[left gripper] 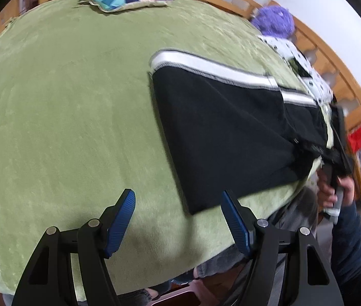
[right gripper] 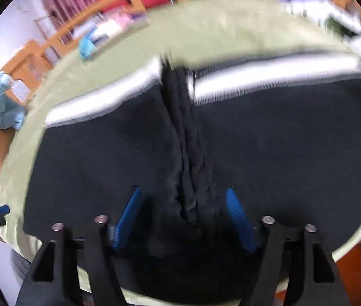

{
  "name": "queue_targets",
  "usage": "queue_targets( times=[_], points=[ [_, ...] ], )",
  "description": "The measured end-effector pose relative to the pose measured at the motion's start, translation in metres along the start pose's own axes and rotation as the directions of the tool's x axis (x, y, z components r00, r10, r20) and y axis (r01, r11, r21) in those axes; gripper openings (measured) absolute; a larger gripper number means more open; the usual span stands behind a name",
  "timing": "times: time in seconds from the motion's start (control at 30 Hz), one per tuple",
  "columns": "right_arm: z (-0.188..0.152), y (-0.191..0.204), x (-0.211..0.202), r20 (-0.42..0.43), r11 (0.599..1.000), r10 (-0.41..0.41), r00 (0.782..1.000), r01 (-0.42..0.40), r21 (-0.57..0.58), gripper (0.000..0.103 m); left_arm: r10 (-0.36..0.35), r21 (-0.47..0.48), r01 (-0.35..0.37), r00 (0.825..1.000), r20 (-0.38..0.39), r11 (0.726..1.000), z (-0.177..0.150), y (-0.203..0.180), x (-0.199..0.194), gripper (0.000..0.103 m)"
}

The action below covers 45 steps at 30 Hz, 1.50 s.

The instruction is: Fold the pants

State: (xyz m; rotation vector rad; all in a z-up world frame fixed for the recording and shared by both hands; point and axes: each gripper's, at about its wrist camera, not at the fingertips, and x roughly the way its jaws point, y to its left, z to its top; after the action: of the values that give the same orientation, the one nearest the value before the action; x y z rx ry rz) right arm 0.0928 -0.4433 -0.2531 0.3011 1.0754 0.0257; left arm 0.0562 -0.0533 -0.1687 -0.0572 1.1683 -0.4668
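Pants (left gripper: 231, 127) flat on green blanket (left gripper: 65, 114); wooden shelving (left gripper: 333, 58) behind; both grippers' fingers apart, empty.

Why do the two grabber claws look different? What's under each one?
The left gripper hangs over bare green blanket, with the pants off to its side. The right gripper hangs right over the black pants, above their bunched middle seam.
The left gripper's picture is sharp; the right gripper's picture is blurry.
Same: both have blue pads, both stand open, and neither pinches anything.
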Motion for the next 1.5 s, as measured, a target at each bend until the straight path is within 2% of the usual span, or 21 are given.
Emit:
queue_targets(
  times=[0.03,0.07,0.1,0.17,0.23,0.37,0.43,0.5,0.57,0.6,0.63,0.73,0.87,0.93,1.0,1.07,1.13,1.17,1.2,1.27,1.5],
  points=[
    [0.001,0.001,0.005,0.000,1.000,-0.026,1.000,0.026,-0.001,0.046,-0.001,0.017,0.001,1.000,-0.004,1.000,-0.002,-0.002,0.001,0.067],
    [0.001,0.005,0.001,0.022,0.999,-0.033,0.999,0.033,-0.022,0.025,-0.001,0.046,0.001,1.000,-0.006,0.999,-0.005,-0.007,0.005,0.067],
    [0.002,0.005,-0.005,0.025,1.000,0.019,1.000,-0.018,-0.022,0.022,0.005,0.068,-0.005,1.000,-0.009,0.998,-0.008,-0.012,0.008,0.067],
    [0.004,-0.011,-0.027,0.071,0.980,0.174,0.982,-0.180,0.080,0.022,0.033,0.120,-0.030,0.999,-0.020,0.992,-0.012,-0.022,0.018,0.067],
    [0.001,-0.035,-0.041,0.110,0.929,0.295,0.949,-0.312,0.198,0.022,0.052,0.154,-0.047,0.998,-0.023,0.987,-0.014,-0.033,0.029,0.067],
    [-0.015,-0.046,-0.024,0.038,0.951,0.218,0.975,-0.221,0.215,0.025,0.118,0.155,-0.119,0.993,0.017,0.981,-0.014,-0.043,0.044,0.067],
    [-0.019,-0.048,-0.015,0.028,0.947,0.216,0.976,-0.217,0.238,0.027,0.144,0.118,-0.149,0.988,0.052,0.982,-0.013,-0.040,0.048,0.066],
    [-0.020,-0.047,-0.019,0.059,0.944,0.223,0.973,-0.230,0.238,0.035,0.101,0.081,-0.105,0.994,0.049,0.991,-0.013,-0.037,0.053,0.046],
    [-0.022,-0.042,-0.020,0.044,0.955,0.191,0.981,-0.196,0.223,0.034,0.120,0.077,-0.124,0.991,0.058,0.989,-0.013,-0.037,0.053,0.014],
    [-0.020,-0.037,-0.020,0.034,0.966,0.167,0.985,-0.170,0.196,0.021,0.118,0.087,-0.125,0.990,0.081,0.988,-0.013,-0.035,0.046,0.014],
    [-0.018,-0.031,-0.026,0.042,0.976,0.153,0.987,-0.157,0.150,0.021,0.087,0.074,-0.094,0.992,0.091,0.993,-0.012,-0.030,0.040,0.014],
    [-0.023,-0.028,-0.049,0.103,0.974,0.194,0.976,-0.204,0.103,0.020,-0.032,-0.019,0.034,0.995,0.096,0.999,-0.010,-0.008,0.023,0.014],
    [-0.022,-0.029,-0.017,0.018,0.989,0.124,0.992,-0.125,0.080,0.025,0.074,0.090,-0.075,0.997,0.018,0.993,-0.015,-0.025,0.041,0.021],
    [-0.018,-0.028,-0.018,0.027,0.988,0.136,0.990,-0.138,0.072,0.025,0.078,0.147,-0.077,0.997,0.000,0.986,-0.019,-0.030,0.037,0.025],
    [-0.017,-0.030,-0.026,0.010,0.986,0.151,0.988,-0.152,0.075,0.032,0.033,0.174,-0.034,0.999,0.010,0.984,-0.025,-0.026,0.021,0.040],
    [-0.021,-0.041,-0.040,0.016,0.988,0.143,0.990,-0.144,0.057,0.034,0.013,0.170,-0.020,0.999,0.042,0.985,-0.025,-0.020,0.003,0.067],
    [-0.020,-0.049,-0.054,0.052,0.989,0.140,0.989,-0.142,0.046,0.039,0.007,0.158,-0.020,0.997,0.081,0.987,-0.022,-0.014,-0.014,0.067],
    [-0.020,-0.056,-0.062,0.076,0.994,0.097,0.992,-0.101,0.053,0.055,0.010,0.146,-0.024,0.995,0.096,0.989,-0.018,-0.011,-0.020,0.067],
    [-0.019,-0.063,-0.072,0.110,0.997,0.033,0.993,-0.040,0.064,0.060,0.006,0.124,-0.020,0.994,0.113,0.992,-0.010,-0.008,-0.025,0.067],
    [-0.018,-0.080,-0.090,0.175,0.995,-0.063,0.983,0.048,0.087,0.060,0.006,0.080,-0.016,0.992,0.129,0.997,0.004,-0.008,-0.023,0.067],
    [-0.024,-0.164,-0.110,0.192,0.937,-0.210,0.959,0.142,0.318,0.064,0.028,-0.024,-0.026,0.997,0.067,0.999,0.065,-0.009,0.043,0.067]
  ],
)
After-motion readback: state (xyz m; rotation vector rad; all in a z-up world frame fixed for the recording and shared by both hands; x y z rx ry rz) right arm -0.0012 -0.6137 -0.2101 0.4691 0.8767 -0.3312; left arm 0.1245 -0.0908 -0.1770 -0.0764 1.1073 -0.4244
